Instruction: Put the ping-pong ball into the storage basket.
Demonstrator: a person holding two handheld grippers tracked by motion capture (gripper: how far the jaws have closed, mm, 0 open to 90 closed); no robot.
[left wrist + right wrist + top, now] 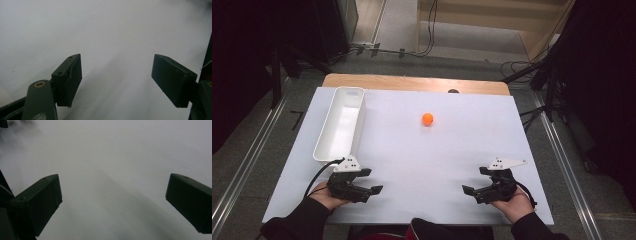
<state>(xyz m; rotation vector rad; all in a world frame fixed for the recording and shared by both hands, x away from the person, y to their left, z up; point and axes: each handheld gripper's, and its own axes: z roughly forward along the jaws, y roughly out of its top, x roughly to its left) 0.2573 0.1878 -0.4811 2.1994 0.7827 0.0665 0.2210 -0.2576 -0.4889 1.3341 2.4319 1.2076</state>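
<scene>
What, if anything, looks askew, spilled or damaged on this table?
Nothing stands out. The orange ball sits alone on the white tabletop, apart from the white bin, which stands upright and looks empty. The left gripper and right gripper rest near the front edge, jaws open, holding nothing.

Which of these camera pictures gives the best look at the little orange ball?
The high view: the orange ball sits in the open on the white table, right of the white bin. The left and right gripper views look at bare white surface between black jaws.
</scene>
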